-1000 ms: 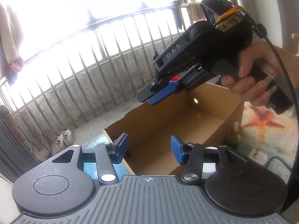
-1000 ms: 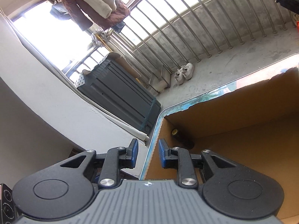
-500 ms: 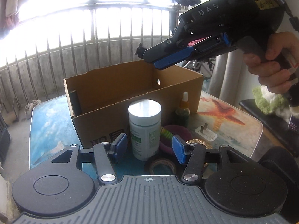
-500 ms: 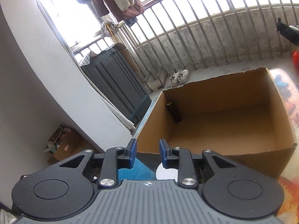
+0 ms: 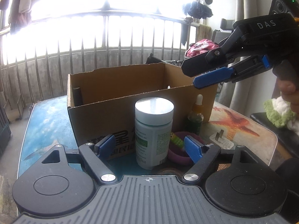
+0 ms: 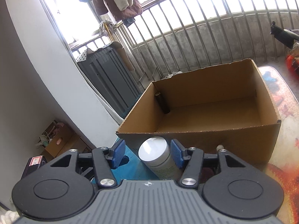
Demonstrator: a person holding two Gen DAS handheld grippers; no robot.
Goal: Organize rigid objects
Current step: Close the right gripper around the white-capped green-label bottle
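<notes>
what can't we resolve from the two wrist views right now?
- Left wrist: the purple ring is partly behind the white bottle and a left gripper finger.
- Left wrist: bottle label print is too small to read.
- Left wrist: the cardboard box floor is hidden by its front wall.
- Right wrist: the bottle's base is cut off by the right gripper body; the dropper bottle shows only its tip.

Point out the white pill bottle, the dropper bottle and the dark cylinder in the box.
Pill bottle (image 5: 154,110): left wrist view, on its white cap.
Dropper bottle (image 5: 195,119): left wrist view, on its green body.
Dark cylinder (image 6: 163,103): right wrist view, on its side, standing in the box's far left corner.
</notes>
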